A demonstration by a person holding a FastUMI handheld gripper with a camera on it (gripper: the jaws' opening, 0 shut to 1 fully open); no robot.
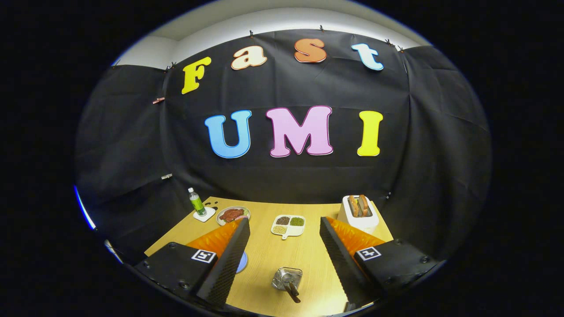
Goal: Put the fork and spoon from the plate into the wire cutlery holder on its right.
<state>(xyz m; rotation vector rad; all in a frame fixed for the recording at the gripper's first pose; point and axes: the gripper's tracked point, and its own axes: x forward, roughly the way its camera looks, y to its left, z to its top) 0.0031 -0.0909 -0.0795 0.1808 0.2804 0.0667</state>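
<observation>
The gripper hung high above the pale wooden table with its fingers spread wide and nothing between them. Below, between the fingers, stood the small wire cutlery holder, with a dark-handled utensil leaning out of it; whether that was the fork or the spoon was too small to tell. A blue round plate peeked out beside the left finger, mostly hidden, so what lay on it could not be judged. Farther off sat a white divided dish of beans, a plate of meat, a green bottle and a white toaster. At least one piece seemed delivered; the other's whereabouts remained unclear.
</observation>
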